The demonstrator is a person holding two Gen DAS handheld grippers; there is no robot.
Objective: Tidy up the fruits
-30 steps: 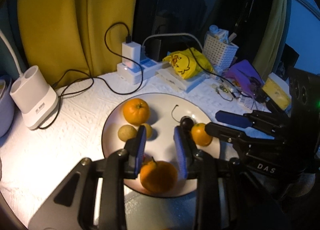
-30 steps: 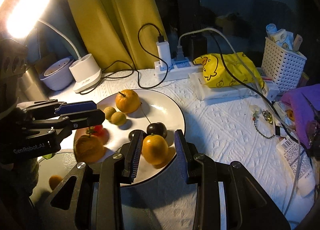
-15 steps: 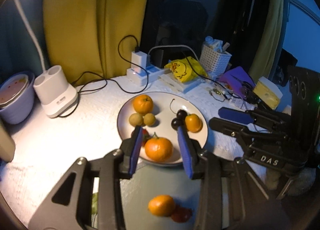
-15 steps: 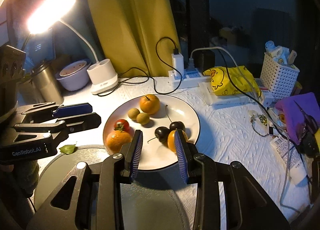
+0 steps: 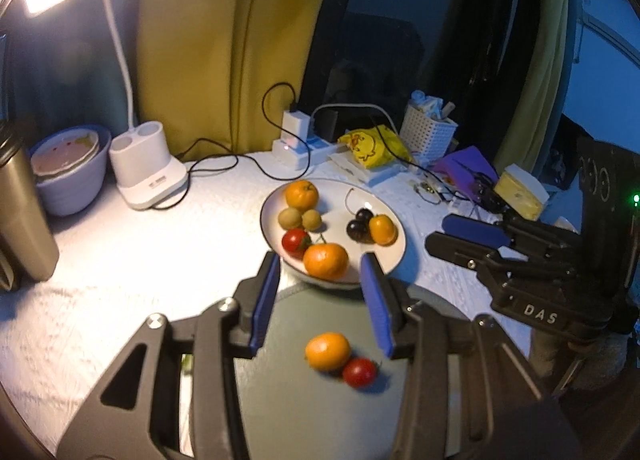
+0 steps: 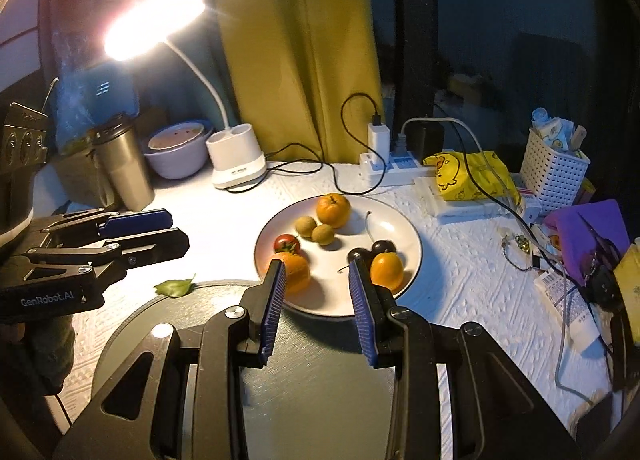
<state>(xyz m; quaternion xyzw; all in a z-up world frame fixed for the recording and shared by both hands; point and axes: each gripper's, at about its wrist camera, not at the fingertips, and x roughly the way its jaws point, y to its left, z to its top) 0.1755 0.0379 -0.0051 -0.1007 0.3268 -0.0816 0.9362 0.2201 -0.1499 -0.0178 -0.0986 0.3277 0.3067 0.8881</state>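
The black left gripper (image 5: 322, 296) with blue pads, marked "GenRobot.AI" in the right wrist view, is opening its jaws with nothing between them. The black right gripper (image 6: 318, 308), lettered "DAS", holds its jaws at a narrow gap, also empty. The oranges, tomato, cherries and small brown fruits lie on the round white plate (image 6: 404, 232), whose near edge overlaps a round grey mirror-like disc (image 5: 312, 412).
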